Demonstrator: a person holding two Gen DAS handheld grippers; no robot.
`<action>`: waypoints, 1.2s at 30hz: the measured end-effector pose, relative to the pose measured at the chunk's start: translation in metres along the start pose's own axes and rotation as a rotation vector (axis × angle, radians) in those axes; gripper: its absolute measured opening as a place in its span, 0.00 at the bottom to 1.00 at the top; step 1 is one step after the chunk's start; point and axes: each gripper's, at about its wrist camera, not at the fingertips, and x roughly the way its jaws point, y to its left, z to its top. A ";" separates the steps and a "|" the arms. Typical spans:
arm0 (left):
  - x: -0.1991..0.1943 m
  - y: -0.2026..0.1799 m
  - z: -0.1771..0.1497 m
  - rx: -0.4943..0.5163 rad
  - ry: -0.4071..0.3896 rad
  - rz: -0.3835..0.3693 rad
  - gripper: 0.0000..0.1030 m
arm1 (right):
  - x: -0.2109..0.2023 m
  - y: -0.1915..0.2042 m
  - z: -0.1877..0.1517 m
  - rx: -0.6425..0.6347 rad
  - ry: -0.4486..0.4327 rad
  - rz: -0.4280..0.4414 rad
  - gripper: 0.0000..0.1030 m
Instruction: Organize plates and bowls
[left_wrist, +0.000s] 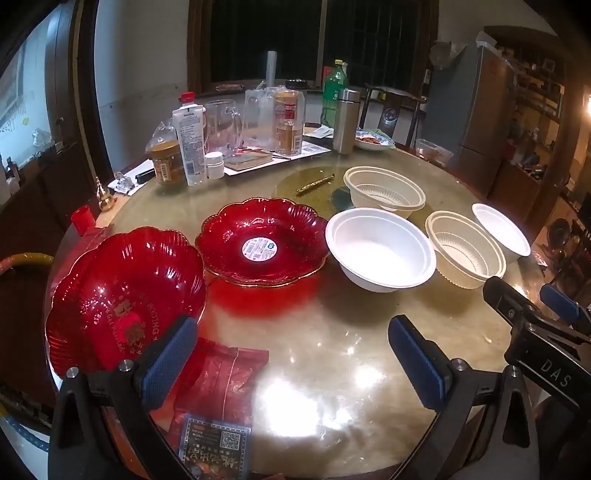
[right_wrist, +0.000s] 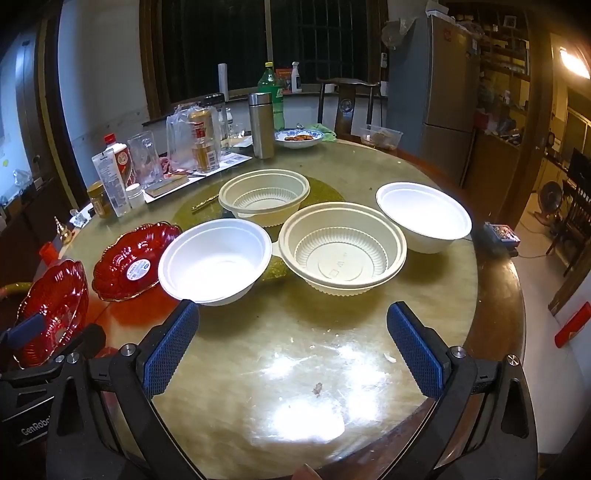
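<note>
Two red scalloped plates lie on the round table: one near the left edge, one with a white sticker beside it. Two white bowls and two cream ribbed bowls stand apart to the right. My left gripper is open and empty, its left pad over the near red plate's edge. My right gripper is open and empty, in front of the bowls.
Bottles, jars, a glass mug and a steel flask crowd the table's back left. A blue-patterned dish of food sits at the back. A red packet lies under my left gripper. A chair and fridge stand behind.
</note>
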 end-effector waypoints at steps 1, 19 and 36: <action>0.000 0.000 0.000 0.000 0.001 0.001 1.00 | 0.000 0.001 0.000 0.000 0.001 0.000 1.00; -0.001 -0.002 -0.002 0.007 0.004 -0.005 1.00 | -0.001 -0.001 -0.001 0.007 -0.001 0.007 1.00; -0.005 -0.003 -0.001 0.011 0.007 -0.014 1.00 | -0.002 -0.001 -0.003 0.006 0.003 0.016 1.00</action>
